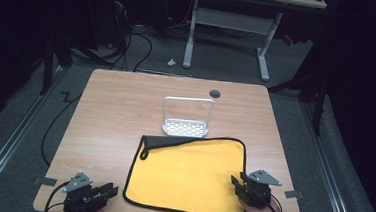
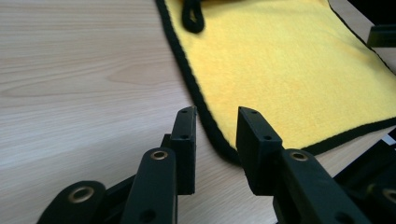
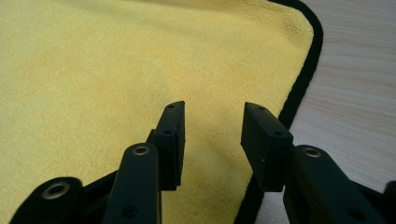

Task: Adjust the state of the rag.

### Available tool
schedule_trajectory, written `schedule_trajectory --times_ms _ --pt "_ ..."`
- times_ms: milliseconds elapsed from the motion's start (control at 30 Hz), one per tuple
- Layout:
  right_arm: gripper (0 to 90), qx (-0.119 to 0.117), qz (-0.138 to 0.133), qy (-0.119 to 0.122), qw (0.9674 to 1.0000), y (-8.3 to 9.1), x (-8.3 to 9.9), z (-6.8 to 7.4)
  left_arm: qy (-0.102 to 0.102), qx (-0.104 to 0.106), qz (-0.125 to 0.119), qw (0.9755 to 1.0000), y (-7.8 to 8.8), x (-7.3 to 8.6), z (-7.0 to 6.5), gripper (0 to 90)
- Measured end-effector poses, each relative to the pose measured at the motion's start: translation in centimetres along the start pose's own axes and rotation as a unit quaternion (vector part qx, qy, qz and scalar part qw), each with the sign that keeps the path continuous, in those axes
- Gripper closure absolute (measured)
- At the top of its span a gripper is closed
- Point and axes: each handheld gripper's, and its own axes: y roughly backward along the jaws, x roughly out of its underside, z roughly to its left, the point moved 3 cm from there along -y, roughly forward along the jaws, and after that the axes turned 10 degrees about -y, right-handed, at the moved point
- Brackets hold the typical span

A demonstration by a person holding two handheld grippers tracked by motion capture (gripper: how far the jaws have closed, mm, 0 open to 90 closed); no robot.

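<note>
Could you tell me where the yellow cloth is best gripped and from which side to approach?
Probably by its two near corners, from the person's side. The yellow cloth lies flat on the table, so only its black-trimmed edge offers a pinch. The open left gripper already faces the near left corner; the open right gripper sits over the near right corner.

A cloth lay on the table's near half, a rack just behind it (grippers flanked its near corners).

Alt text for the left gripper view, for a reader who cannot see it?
The left tool stands open just above the wooden table, its black jaws framing the black-trimmed near corner of a flat yellow cloth, not touching it.
</note>
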Motion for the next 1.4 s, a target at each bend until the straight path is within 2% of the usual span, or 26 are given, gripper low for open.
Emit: schedule_trajectory --times_ms 100,133,200,267,300,333,367,433,533,633,700,733,767,867,900,1000,1033,1133,1167,1233,1333,1400 --pt "60.6 -0.002 0.005 0.003 1.0000 -0.2 0.0 0.2 -0.002 0.015 0.003 0.9999 -1.6 -0.7 0.3 69.1" --pt "60.5 -0.002 0.006 0.005 1.0000 -0.3 0.0 0.3 -0.009 0.022 0.018 0.9996 -3.2 -1.2 0.2 69.1" --pt "60.6 -0.003 0.009 0.010 0.9999 -0.4 0.1 0.6 -0.035 0.028 0.031 0.9985 -5.7 -2.2 -0.3 69.2" --pt "60.9 -0.003 0.011 0.012 0.9999 -0.4 0.1 0.9 -0.059 0.026 0.048 0.9968 -8.1 -3.2 -0.6 70.7" --pt "61.5 -0.003 0.014 0.014 0.9998 -0.5 0.2 0.9 -0.068 0.029 0.053 0.9959 -9.1 -3.5 -0.8 72.2" --pt "62.8 -0.002 0.016 0.017 0.9997 -0.6 0.2 1.0 -0.080 0.024 0.061 0.9947 -9.9 -3.8 -0.9 73.8" --pt "64.3 0.000 0.020 0.021 0.9996 -0.7 0.3 0.9 -0.091 0.020 0.060 0.9938 -10.3 -4.0 -1.1 76.2" --pt "67.5 0.008 0.035 0.018 0.9992 -0.9 0.5 0.8 -0.098 0.017 0.068 0.9927 -10.5 -4.2 -1.5 78.3" --pt "71.7 0.010 0.045 0.009 0.9989 -0.9 0.5 0.2 -0.113 0.028 0.076 0.9903 -10.4 -3.9 -2.8 78.5" --pt "71.7 0.028 0.052 0.015 0.9982 -0.2 0.8 -0.9 -0.123 0.058 0.074 0.9879 -10.1 -3.0 -4.7 78.5" --pt "71.8 0.043 0.057 0.010 0.9974 0.7 1.1 -2.2 -0.124 0.085 0.076 0.9857 -10.0 -2.5 -6.1 78.5" --pt "71.7 0.049 0.058 0.003 0.9971 1.1 1.3 -2.9 -0.131 0.092 0.078 0.9841 -10.0 -2.4 -6.9 78.5" --pt "71.7 0.055 0.053 -0.005 0.9970 1.5 1.6 -3.6 -0.135 0.091 0.077 0.9837 -10.0 -2.4 -7.0 77.2" --pt "72.0 0.049 0.044 -0.022 0.9976 1.6 1.8 -4.1 -0.148 0.075 0.052 0.9849 -10.2 -3.7 -6.9 72.4" --pt "72.0 0.052 0.040 -0.022 0.9976 1.5 1.8 -4.0 -0.138 0.084 0.046 0.9858 -10.6 -4.4 -6.5 71.9" --pt "72.0 0.054 0.036 -0.022 0.9976 1.3 1.7 -3.8 -0.111 0.103 0.075 0.9856 -12.6 -5.4 -5.5 71.2" --pt "72.0 0.053 0.034 -0.022 0.9977 1.3 1.7 -3.8 -0.108 0.103 0.075 0.9859 -13.3 -5.7 -5.3 71.4" --pt "72.0 0.051 0.029 -0.022 0.9980 1.3 1.8 -3.9 -0.117 0.101 0.076 0.9850 -15.1 -6.6 -5.3 71.9" --pt "72.0 0.050 0.028 -0.022 0.9981 1.3 1.9 -3.9 -0.115 0.097 0.075 0.9857 -15.6 -7.0 -5.2 72.1" --pt "72.0 0.050 0.028 -0.020 0.9982 1.3 1.9 -3.9 -0.117 0.077 0.069 0.9878 -16.3 -7.9 -4.6 73.2" --pt "72.0 0.051 0.027 -0.018 0.9982 1.3 1.9 -3.9 -0.118 0.028 0.046 0.9915 -16.8 -9.9 -2.5 74.1" --pt "72.0 0.050 0.027 -0.017 0.9982 1.3 1.9 -3.9 -0.110 0.000 0.028 0.9935 -16.6 -11.1 -0.8 74.3"
